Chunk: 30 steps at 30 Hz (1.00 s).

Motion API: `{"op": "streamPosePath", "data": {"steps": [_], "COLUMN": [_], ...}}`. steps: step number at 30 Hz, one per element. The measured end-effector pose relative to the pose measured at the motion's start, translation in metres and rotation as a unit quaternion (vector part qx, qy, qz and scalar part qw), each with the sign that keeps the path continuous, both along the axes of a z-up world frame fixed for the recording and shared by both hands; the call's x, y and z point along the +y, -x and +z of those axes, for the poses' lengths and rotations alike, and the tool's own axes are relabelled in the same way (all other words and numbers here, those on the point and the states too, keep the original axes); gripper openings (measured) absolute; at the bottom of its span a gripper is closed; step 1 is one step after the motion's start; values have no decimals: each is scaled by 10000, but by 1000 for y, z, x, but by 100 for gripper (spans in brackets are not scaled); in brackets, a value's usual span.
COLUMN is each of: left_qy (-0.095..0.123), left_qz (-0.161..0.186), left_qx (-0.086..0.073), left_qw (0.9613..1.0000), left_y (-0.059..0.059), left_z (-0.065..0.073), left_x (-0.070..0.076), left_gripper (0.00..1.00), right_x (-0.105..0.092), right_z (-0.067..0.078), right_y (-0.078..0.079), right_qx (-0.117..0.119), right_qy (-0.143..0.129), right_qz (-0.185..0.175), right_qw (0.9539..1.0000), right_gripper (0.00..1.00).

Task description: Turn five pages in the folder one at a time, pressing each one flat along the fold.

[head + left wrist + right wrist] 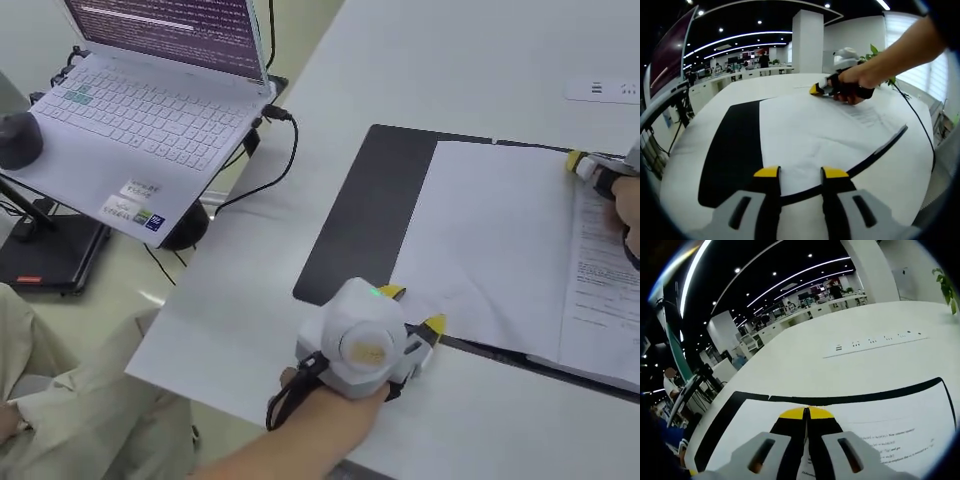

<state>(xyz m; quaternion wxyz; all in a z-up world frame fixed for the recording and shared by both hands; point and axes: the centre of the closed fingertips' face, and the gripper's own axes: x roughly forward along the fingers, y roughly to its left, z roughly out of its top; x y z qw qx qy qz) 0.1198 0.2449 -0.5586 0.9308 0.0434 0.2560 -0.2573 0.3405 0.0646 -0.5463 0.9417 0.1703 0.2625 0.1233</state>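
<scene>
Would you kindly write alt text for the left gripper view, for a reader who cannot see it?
The left gripper, jaws open, sits at the near edge of an open black folder with a blank white page across it. Across the folder, a hand holds the right gripper beside a printed page.

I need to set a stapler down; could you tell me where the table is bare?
Free: table between cable and black cover, and beyond the folder toward the socket strip. Crowded: folder's near edge, by the left gripper.

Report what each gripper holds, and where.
Open, the left gripper holds nothing over the page. The right gripper is shut at the top edge of the folder; a pinched sheet cannot be told.
</scene>
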Motion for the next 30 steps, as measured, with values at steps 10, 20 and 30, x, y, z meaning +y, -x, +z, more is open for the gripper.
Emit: {"op": "streamPosePath", "data": {"steps": [10, 20, 30], "left_qy": [-12, -19, -23], "left_qz": [-13, -16, -20], "left_qx": [-6, -6, -21], "left_qw": [10000, 10000, 10000], "left_y": [0, 0, 0], "left_z": [1, 1, 2], "left_x": [0, 0, 0], "left_gripper": [31, 31, 31], "right_x": [5, 16, 23], "right_z": [1, 10, 13], "right_y": [27, 63, 93], "right_qx": [48, 140, 258], "right_qy": [-222, -367, -616], "right_qz": [58, 142, 161], "right_qw": [9997, 9991, 9976], "right_gripper": [0, 0, 0]}}
